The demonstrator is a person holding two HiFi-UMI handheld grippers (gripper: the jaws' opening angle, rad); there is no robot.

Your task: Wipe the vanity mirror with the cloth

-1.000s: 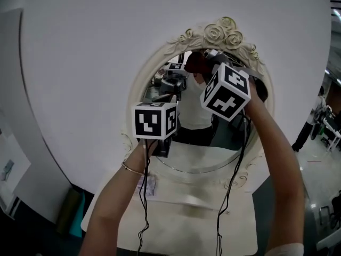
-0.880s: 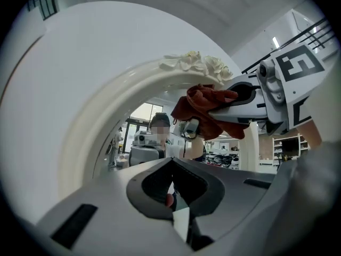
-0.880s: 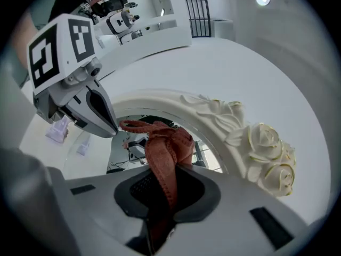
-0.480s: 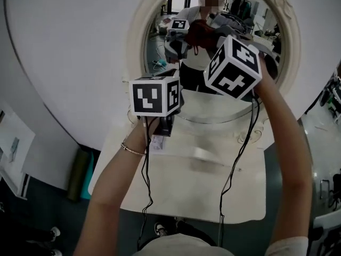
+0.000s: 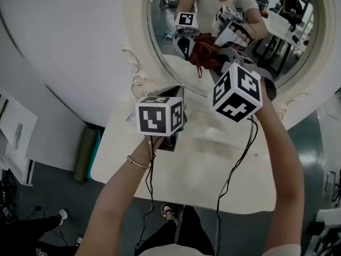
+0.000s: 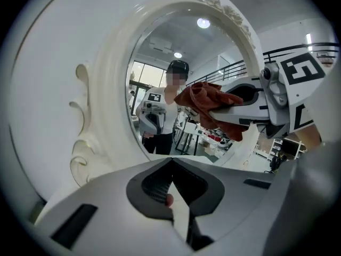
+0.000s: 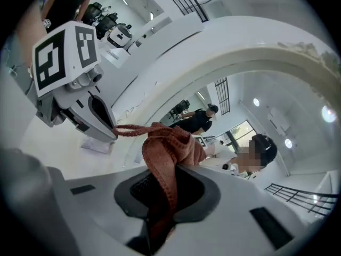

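Right gripper view: cloth (image 7: 169, 143) between right tongs (image 7: 160, 212)

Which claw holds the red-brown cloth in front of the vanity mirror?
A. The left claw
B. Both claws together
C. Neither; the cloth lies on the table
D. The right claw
D: the right gripper view shows the cloth pinched between the jaws of the right claw, while the left claw has no cloth between its jaws.
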